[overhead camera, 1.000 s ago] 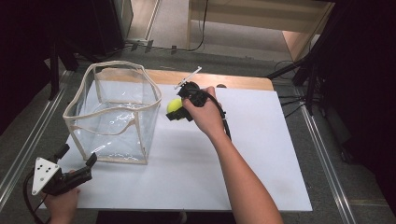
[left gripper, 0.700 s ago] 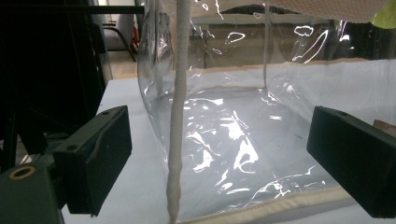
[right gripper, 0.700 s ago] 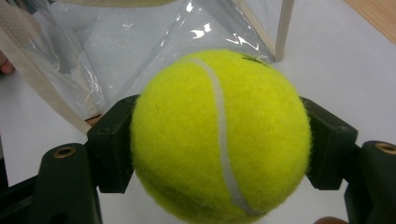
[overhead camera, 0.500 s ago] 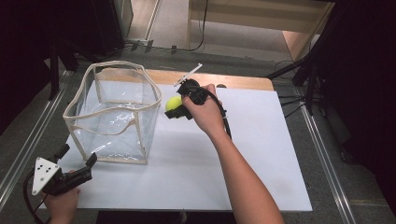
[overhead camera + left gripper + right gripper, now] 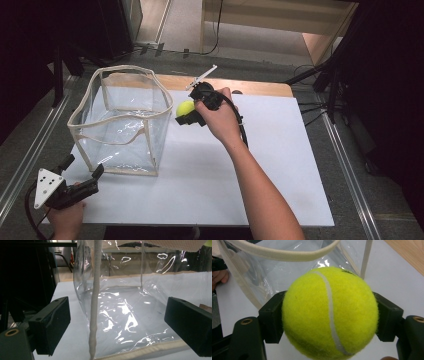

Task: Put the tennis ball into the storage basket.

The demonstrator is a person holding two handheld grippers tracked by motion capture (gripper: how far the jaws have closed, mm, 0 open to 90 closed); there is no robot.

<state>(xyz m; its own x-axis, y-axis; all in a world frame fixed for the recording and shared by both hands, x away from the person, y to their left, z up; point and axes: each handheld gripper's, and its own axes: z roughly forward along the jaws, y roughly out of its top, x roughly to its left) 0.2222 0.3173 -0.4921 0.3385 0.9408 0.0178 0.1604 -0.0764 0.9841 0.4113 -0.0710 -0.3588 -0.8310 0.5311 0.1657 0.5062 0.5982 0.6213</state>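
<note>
Right gripper (image 5: 329, 315) is pinching a fuzzy yellow tennis ball (image 5: 329, 312), white seam visible up close, at 3 o'clock of the clear soft-sided bag (image 5: 122, 120) with cream trim. Left gripper (image 5: 120, 322) sits spread wide, nothing in it, facing the bag's corner.

Lab: dark stands (image 5: 335, 75), floor cables (image 5: 217, 30)

A white surface (image 5: 280, 165) with a wooden far edge (image 5: 250, 86) stands on a grey floor (image 5: 260, 42). Metal rails (image 5: 30, 150) run along both sides. Black cables (image 5: 218, 30) trail across the floor beyond, beside pale wooden furniture (image 5: 280, 12); the surroundings lie dark.
</note>
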